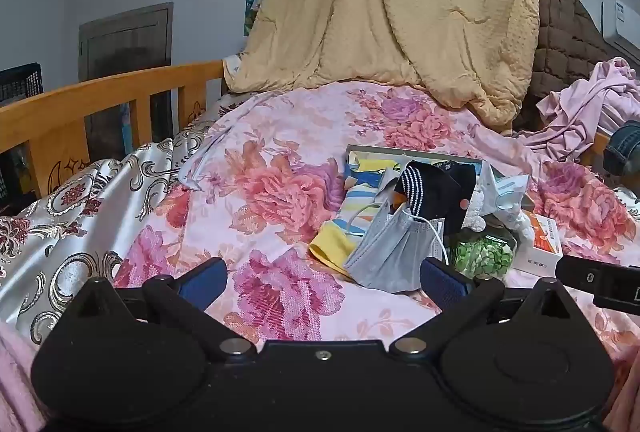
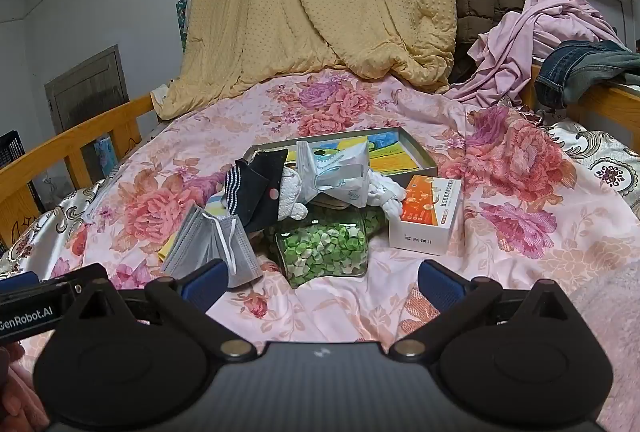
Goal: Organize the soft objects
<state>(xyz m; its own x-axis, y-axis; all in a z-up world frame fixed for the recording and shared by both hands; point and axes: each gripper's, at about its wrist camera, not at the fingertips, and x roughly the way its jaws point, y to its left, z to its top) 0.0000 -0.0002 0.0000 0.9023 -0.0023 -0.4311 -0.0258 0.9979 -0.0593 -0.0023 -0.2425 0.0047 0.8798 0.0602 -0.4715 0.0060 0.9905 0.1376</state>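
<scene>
Clutter sits on the floral bed cover [image 2: 400,304]: grey mask [image 2: 208,244], black sock [image 2: 256,192], orange box [image 2: 428,216]. Left hand-held gripper [image 1: 324,278] and right hand-held gripper [image 2: 320,280] both gape wide, empty.

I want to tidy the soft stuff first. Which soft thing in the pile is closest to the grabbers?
The grey face mask, at the pile's front edge; the black striped sock lies farther back.

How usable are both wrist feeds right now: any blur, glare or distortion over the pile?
Left wrist: sharp, evenly lit; fisheye bends the wooden bed rail. Right wrist: sharp; slight sheen on the glass jar of green stars; dark corners.
</scene>
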